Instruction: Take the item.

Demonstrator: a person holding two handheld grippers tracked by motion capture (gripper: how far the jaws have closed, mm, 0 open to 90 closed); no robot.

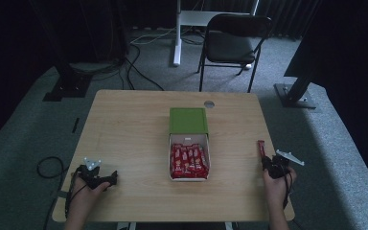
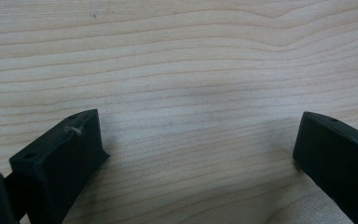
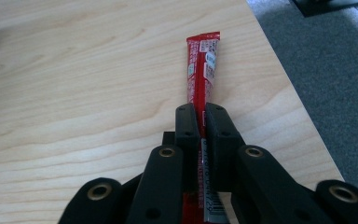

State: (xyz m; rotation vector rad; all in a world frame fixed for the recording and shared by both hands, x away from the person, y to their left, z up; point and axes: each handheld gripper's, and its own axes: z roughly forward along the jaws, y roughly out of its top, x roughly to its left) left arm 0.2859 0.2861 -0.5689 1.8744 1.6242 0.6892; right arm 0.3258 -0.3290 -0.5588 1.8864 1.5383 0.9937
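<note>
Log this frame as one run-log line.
left claw: open, over bare table | right claw: shut on red stick, near table's right edge | box: open, holds more sticks

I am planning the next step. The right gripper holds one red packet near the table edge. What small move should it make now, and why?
Probably carry the red packet left toward the open box. The right gripper has its jaws shut on it, and the box already holds similar red packets in a row. The left gripper is open over bare table.
</note>
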